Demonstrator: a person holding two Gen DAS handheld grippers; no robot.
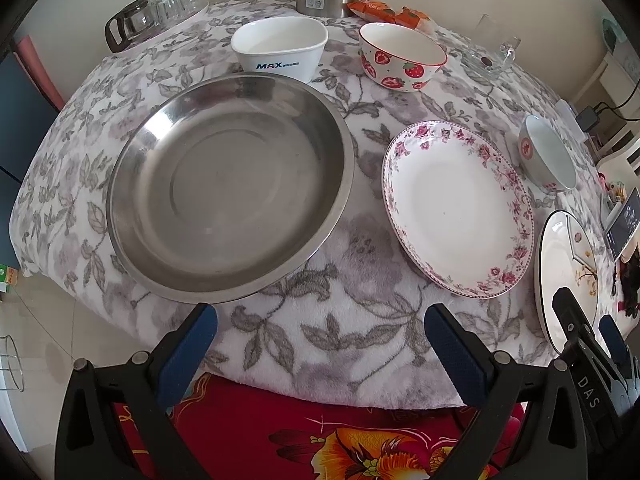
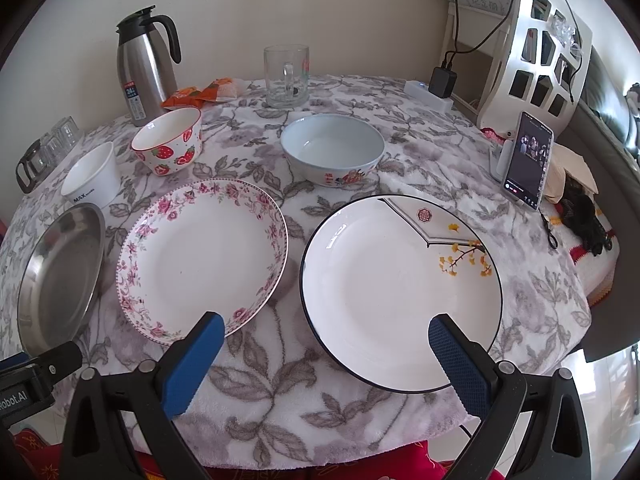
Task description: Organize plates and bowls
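Note:
A large steel plate [image 1: 230,188] lies at the table's front left, also in the right wrist view [image 2: 60,276]. A pink-flowered plate [image 1: 458,208] [image 2: 202,256] lies in the middle. A black-rimmed white plate [image 2: 400,288] [image 1: 566,276] lies at the right. Behind them stand a white MAX bowl [image 1: 280,48] [image 2: 92,180], a strawberry bowl [image 1: 402,56] [image 2: 168,144] and a pale blue bowl [image 2: 332,148] [image 1: 548,152]. My left gripper [image 1: 320,328] is open and empty at the near table edge. My right gripper [image 2: 326,340] is open and empty, its right finger over the black-rimmed plate's near rim.
A steel thermos [image 2: 144,68], a glass mug [image 2: 286,76], orange packets [image 2: 200,94] and upturned glasses [image 1: 160,12] stand at the back. A phone on a stand [image 2: 528,160], a power strip [image 2: 428,94] and a white rack [image 2: 536,48] are at the right. A red cloth [image 1: 320,432] hangs below.

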